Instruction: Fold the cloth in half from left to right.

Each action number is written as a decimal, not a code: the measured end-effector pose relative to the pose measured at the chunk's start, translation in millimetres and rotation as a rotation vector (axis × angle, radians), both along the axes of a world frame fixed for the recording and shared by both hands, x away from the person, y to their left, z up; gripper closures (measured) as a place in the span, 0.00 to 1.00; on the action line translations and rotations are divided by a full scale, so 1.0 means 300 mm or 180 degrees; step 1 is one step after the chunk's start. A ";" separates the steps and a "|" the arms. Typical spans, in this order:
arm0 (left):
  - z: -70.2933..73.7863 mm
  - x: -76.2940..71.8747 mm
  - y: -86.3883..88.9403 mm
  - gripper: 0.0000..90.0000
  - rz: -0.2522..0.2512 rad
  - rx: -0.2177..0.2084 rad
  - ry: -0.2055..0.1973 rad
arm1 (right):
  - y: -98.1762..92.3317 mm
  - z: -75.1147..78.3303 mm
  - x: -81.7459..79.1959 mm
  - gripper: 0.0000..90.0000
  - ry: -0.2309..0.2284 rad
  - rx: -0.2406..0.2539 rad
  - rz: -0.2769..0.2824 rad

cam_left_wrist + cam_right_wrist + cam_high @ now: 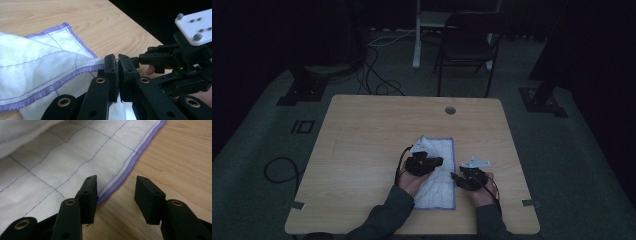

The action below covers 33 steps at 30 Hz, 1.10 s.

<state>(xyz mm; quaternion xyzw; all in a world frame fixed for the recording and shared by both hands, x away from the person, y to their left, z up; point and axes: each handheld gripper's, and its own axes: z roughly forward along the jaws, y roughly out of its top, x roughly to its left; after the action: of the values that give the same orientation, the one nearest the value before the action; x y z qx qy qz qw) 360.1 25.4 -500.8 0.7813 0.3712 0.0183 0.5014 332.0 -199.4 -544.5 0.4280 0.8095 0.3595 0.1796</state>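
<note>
At the table's [362, 130] near centre, the cloth [439, 172] lies long axis near-to-far. Your left gripper [117, 65] clamps its lifted purple-hemmed corner; your right gripper [116, 195] stands released, straddling the right hem.

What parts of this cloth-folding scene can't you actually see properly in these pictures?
- Cloth, high view: dim; hands and both tools hide its middle.
- Cloth corner, left gripper view: hidden inside the shut left tool.
- Cloth, right gripper view: cut off by the top and left edges.
</note>
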 end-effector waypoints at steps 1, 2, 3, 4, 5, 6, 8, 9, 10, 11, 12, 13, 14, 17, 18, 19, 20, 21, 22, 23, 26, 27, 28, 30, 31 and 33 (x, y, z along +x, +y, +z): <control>-0.005 0.002 -0.006 0.96 -0.0002 -0.0003 0.0016 | 0.000 0.000 0.000 0.59 0.0000 0.0000 0.0001; -0.010 0.004 -0.012 0.96 -0.0006 0.0011 0.0024 | 0.000 0.000 0.000 0.59 0.0000 0.0001 -0.0001; -0.017 0.006 -0.018 0.96 -0.0012 0.0017 0.0043 | -0.001 0.000 0.000 0.59 0.0000 0.0000 0.0000; -0.023 0.009 -0.023 0.96 -0.0022 0.0025 0.0056 | -0.001 0.000 0.000 0.59 -0.0001 -0.0001 0.0001; -0.029 0.010 -0.028 0.96 -0.0021 0.0038 0.0073 | -0.001 0.000 0.000 0.59 -0.0001 0.0001 0.0001; -0.034 0.012 -0.032 0.96 -0.0033 0.0058 0.0080 | -0.001 0.000 0.000 0.59 0.0001 0.0002 0.0000; -0.048 0.014 -0.044 0.96 -0.0044 0.0091 0.0110 | -0.001 -0.001 0.000 0.59 -0.0001 0.0002 0.0002; -0.054 0.016 -0.050 0.96 -0.0056 0.0110 0.0122 | -0.001 -0.001 0.000 0.59 -0.0002 0.0001 0.0003; -0.059 0.017 -0.055 0.96 -0.0062 0.0130 0.0133 | -0.001 -0.001 0.000 0.59 0.0001 0.0005 0.0002; -0.065 0.020 -0.060 0.96 -0.0065 0.0134 0.0146 | -0.001 -0.001 0.000 0.59 0.0001 0.0004 0.0003; -0.069 0.022 -0.062 0.96 -0.0068 0.0139 0.0151 | -0.001 -0.001 0.000 0.59 0.0000 0.0005 0.0003; -0.073 0.023 -0.066 0.96 -0.0061 0.0144 0.0165 | -0.001 -0.001 0.000 0.59 0.0000 0.0004 0.0004; -0.077 0.025 -0.068 0.96 -0.0067 0.0155 0.0176 | -0.001 -0.001 0.000 0.59 0.0000 0.0005 0.0004; -0.084 0.028 -0.074 0.96 -0.0082 0.0188 0.0185 | -0.002 -0.001 0.001 0.59 -0.0003 0.0005 0.0006; -0.086 0.028 -0.074 0.96 -0.0089 0.0190 0.0202 | -0.002 -0.001 0.000 0.59 -0.0003 0.0006 0.0005; -0.087 0.028 -0.073 0.93 -0.0091 0.0178 0.0220 | -0.002 -0.002 0.000 0.59 -0.0007 0.0006 0.0006; -0.085 0.027 -0.070 0.89 -0.0094 0.0161 0.0244 | -0.002 -0.002 0.000 0.59 -0.0008 0.0006 0.0005; -0.080 0.024 -0.066 0.85 -0.0093 0.0153 0.0243 | -0.002 -0.002 0.001 0.58 -0.0009 0.0005 0.0006; -0.072 0.022 -0.061 0.81 -0.0094 0.0145 0.0230 | -0.002 -0.002 0.000 0.58 -0.0009 0.0006 0.0005; -0.062 0.017 -0.055 0.79 -0.0093 0.0127 0.0222 | -0.002 -0.002 0.000 0.58 -0.0011 0.0007 0.0006; -0.026 0.004 -0.027 0.76 -0.0091 0.0088 0.0139 | -0.003 -0.002 0.001 0.58 -0.0013 0.0005 0.0009; -0.014 0.001 -0.015 0.75 -0.0076 0.0067 0.0121 | -0.003 -0.002 0.001 0.58 -0.0014 0.0004 0.0010; -0.003 -0.002 -0.001 0.75 -0.0058 0.0057 0.0096 | -0.003 -0.002 0.001 0.58 -0.0015 0.0004 0.0010; 0.018 -0.008 0.034 0.74 -0.0003 0.0052 0.0050 | -0.002 -0.002 0.000 0.58 -0.0014 0.0007 0.0009; 0.023 -0.010 0.051 0.73 0.0037 0.0046 0.0032 | -0.002 -0.002 0.001 0.58 -0.0015 0.0005 0.0009; 0.030 -0.012 0.086 0.73 0.0103 0.0063 -0.0002 | -0.002 -0.002 0.001 0.59 -0.0015 0.0007 0.0010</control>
<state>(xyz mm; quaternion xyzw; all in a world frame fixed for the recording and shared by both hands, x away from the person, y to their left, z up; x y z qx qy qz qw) 356.4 51.3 -491.9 0.7801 0.3835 0.0303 0.4934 332.2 -200.1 -545.1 0.4261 0.8093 0.3617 0.1805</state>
